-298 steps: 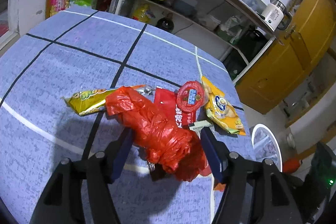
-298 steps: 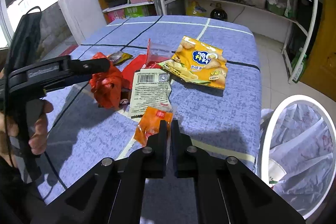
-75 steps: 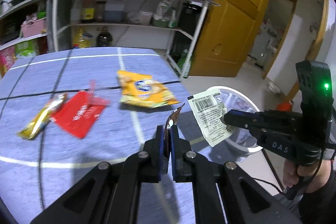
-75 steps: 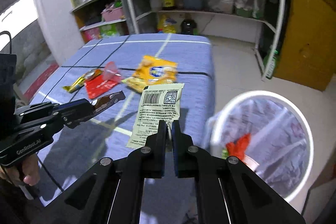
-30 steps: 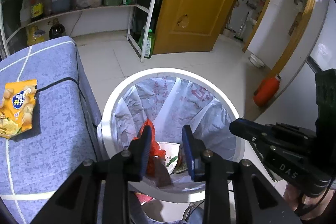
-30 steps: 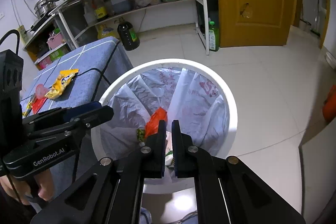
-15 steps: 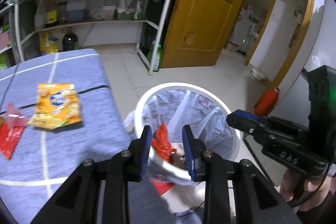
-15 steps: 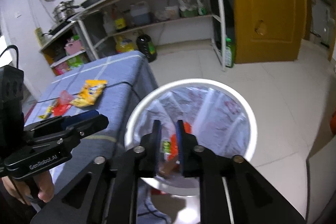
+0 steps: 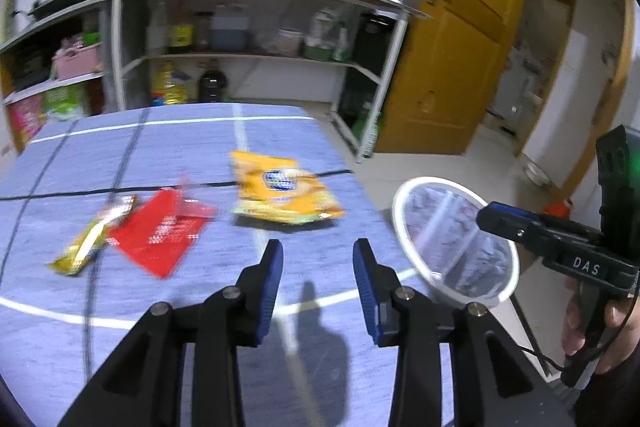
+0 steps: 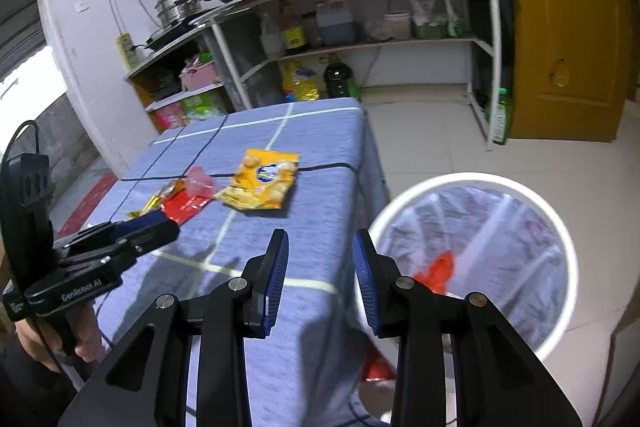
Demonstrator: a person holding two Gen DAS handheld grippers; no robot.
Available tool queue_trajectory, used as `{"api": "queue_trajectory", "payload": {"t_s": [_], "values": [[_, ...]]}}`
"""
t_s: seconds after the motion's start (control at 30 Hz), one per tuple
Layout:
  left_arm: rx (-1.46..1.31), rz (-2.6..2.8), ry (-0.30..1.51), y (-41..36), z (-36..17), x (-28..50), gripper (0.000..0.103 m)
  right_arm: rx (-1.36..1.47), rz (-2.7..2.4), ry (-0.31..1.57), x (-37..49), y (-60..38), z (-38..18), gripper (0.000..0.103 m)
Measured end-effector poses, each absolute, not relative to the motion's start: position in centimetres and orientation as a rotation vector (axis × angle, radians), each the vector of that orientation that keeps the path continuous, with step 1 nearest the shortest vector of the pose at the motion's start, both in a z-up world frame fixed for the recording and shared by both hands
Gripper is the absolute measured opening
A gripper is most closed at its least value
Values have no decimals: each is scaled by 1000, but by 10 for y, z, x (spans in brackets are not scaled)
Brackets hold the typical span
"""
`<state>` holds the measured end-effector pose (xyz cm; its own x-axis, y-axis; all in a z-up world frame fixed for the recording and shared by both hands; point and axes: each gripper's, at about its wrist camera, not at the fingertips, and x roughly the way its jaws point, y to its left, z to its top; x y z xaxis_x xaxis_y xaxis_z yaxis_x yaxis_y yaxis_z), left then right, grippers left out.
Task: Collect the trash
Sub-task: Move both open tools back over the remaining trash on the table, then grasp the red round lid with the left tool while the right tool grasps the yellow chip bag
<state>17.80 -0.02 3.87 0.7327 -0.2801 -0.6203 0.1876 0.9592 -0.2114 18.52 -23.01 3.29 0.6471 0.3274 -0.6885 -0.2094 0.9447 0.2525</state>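
Left gripper (image 9: 318, 261): jaws are standing apart with nothing between them, having just been opening further; they are sitting at lower centre of the left wrist view, over the blue cloth-covered surface (image 9: 200, 139).

Right gripper (image 10: 320, 251): jaws released and empty, likewise having just been opening; in the right wrist view they are lying at lower centre, straddling the surface edge and the bin.

Trash remaining on the surface:
- Yellow snack bag (image 9: 282, 189), flat, printed with a blue-and-white round logo and chip pictures, lying at centre frame just beyond the left jaws. It is also showing left of centre in the right wrist view (image 10: 264, 185).
- Red wrapper (image 9: 158, 235), flat and roughly square with white print, lying left of the snack bag, blurred. A translucent pinkish piece (image 10: 200, 183) is resting at its far corner.
- Yellow-green stick wrapper (image 9: 90, 241), long and narrow, lying just beside the red wrapper's left edge; whether they are touching cannot be told.

Trash bin (image 10: 472, 267): white round rim, lined with a clear plastic bag, standing on the tiled floor beside the surface at lower right. An orange-red bag (image 10: 438, 273) is lying inside it.
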Motion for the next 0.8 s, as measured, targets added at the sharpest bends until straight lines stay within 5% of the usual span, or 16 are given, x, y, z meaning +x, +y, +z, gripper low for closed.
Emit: {"api": "queue_trajectory", "payload": {"t_s": [0.63,0.8], "values": [[-195,-128,748,81,9,244,57,193,394,981,281,-165,-21,36],[-185,-146,773,77,1,266,57,191,390,997,299,-162,-27,50]]}}
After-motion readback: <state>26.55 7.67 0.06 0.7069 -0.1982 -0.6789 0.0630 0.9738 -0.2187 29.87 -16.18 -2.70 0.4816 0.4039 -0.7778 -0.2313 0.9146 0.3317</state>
